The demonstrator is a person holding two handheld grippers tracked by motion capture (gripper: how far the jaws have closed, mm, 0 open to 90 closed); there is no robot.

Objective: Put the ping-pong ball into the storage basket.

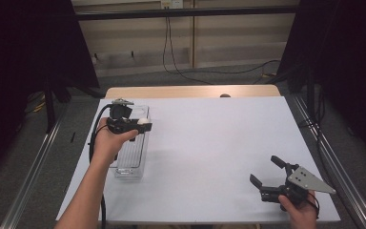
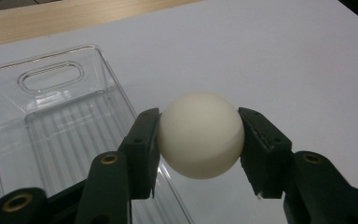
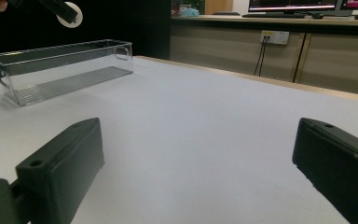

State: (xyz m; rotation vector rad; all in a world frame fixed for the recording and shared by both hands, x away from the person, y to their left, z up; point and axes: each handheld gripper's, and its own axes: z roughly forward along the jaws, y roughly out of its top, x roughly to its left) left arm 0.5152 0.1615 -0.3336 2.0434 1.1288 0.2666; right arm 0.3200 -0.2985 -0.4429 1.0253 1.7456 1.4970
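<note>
Your left gripper [image 2: 199, 135] is clamped on a smooth, cream-white ball [image 2: 200, 134]: one black pad presses each side of it, and the ball sits squarely between the tips, clear of anything beneath. In the high view you hold that gripper [image 1: 140, 125] above the table, with the ball [image 1: 144, 121] at its far-right tip, over the right-hand long wall of a clear, ribbed-bottom rectangular plastic bin [image 1: 131, 157]. Looking along the left gripper's own jaws, the bin [image 2: 51, 116] lies below and to the left of the ball, its cut-out handle at the far end, while the white tabletop [image 2: 284, 70] lies below and to the right. The ball hangs about over the bin's nearer long edge; whether it is inside that line or just outside it, you cannot tell from these angles.

Your right gripper [image 1: 267, 172] rests low near the table's near right corner, well apart from the bin, jaws spread wide with nothing between them. Along its jaws [image 3: 196, 163] there is bare white surface ahead, and the bin [image 3: 60, 70] stands far off to the upper left. Above the bin, the ball [image 3: 70, 14] shows in the other gripper's grip.
</note>
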